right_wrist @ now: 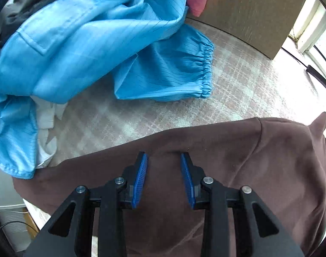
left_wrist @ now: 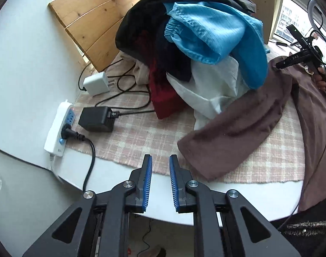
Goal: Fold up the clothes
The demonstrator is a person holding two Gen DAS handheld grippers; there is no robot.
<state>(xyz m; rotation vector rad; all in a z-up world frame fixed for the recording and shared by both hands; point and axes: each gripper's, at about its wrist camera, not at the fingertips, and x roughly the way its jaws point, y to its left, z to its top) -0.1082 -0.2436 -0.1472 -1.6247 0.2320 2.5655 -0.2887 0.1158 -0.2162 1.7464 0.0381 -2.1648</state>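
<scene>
Early days, we judge: brown garment (right_wrist: 237, 171) spread unfolded on the desk (left_wrist: 120, 184), directly under our right gripper (right_wrist: 164, 158) and just right of our left gripper (left_wrist: 160, 160). Both sets of jaws released, grasping nothing. Heap of clothes (left_wrist: 205, 42) beyond the jaws untouched.

Home room, improvised work corner: desk (left_wrist: 120, 194) with checked cloth (left_wrist: 141, 137), heaped clothes (left_wrist: 205, 42), power strip (left_wrist: 58, 128) and chargers, wooden boards (left_wrist: 94, 21) by a window (left_wrist: 291, 17).
</scene>
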